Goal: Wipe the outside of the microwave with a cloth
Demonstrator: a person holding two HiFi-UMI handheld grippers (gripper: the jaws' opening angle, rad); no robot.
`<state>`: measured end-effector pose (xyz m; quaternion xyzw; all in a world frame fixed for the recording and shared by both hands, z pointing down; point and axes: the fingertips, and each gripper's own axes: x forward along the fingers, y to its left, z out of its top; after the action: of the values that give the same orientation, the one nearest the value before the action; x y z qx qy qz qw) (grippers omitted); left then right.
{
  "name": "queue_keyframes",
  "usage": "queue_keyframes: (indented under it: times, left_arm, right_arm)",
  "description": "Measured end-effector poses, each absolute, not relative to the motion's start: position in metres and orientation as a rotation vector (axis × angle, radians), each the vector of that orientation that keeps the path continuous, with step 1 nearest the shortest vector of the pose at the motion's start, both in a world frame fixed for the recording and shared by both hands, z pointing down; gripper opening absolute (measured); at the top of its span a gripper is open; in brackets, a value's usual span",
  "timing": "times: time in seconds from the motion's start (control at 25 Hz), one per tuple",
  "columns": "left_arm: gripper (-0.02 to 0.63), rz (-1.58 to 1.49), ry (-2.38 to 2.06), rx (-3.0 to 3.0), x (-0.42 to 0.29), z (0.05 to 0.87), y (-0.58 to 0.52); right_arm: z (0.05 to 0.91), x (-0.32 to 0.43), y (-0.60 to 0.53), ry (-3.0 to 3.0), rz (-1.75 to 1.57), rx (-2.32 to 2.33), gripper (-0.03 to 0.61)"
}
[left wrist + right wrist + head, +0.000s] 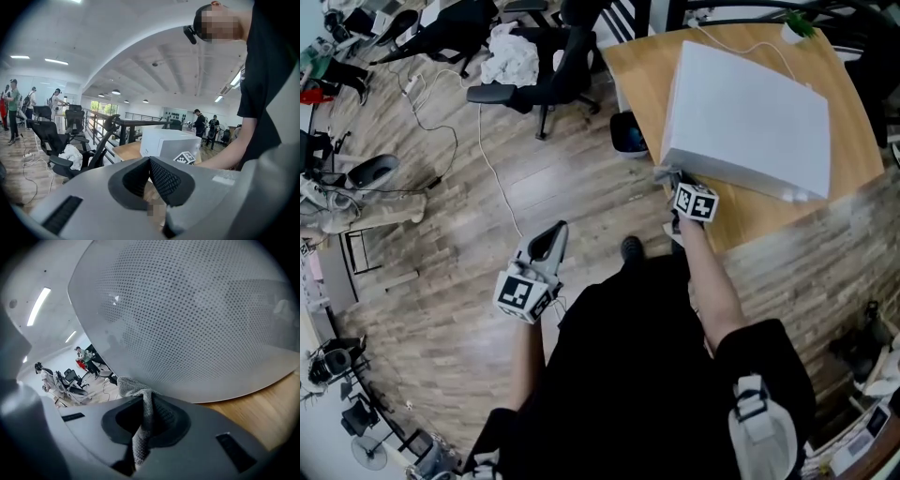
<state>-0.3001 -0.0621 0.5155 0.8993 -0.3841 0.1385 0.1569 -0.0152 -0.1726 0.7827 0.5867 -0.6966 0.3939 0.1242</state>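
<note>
Cloth point(139, 437) pinched in my right gripper point(146, 401), at microwave point(197, 319) lower edge. Left gripper point(149, 163) closed, empty, well apart. I judge: drag may pull cloth free; unbraced microwave may slide.

Bright, even ceiling strip lights point(56, 61) (soft shadows only), with fisheye bending and dark vignetted corners in both gripper views.

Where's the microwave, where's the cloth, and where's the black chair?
microwave point(750, 122), head view, on its white top.
cloth point(133, 387), right gripper view, on its bunched grey end.
black chair point(502, 94), head view, on its seat.
</note>
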Motion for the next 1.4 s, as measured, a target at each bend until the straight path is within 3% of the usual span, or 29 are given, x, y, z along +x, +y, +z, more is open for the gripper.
queue_keyframes:
  times: [1.4]
  left_arm:
    - [0.002, 0.371, -0.988, 2.631, -0.176, 0.493, -0.052]
  right_arm:
    - [0.788, 0.196, -0.1, -1.761, 1.153, 1.887, 0.018]
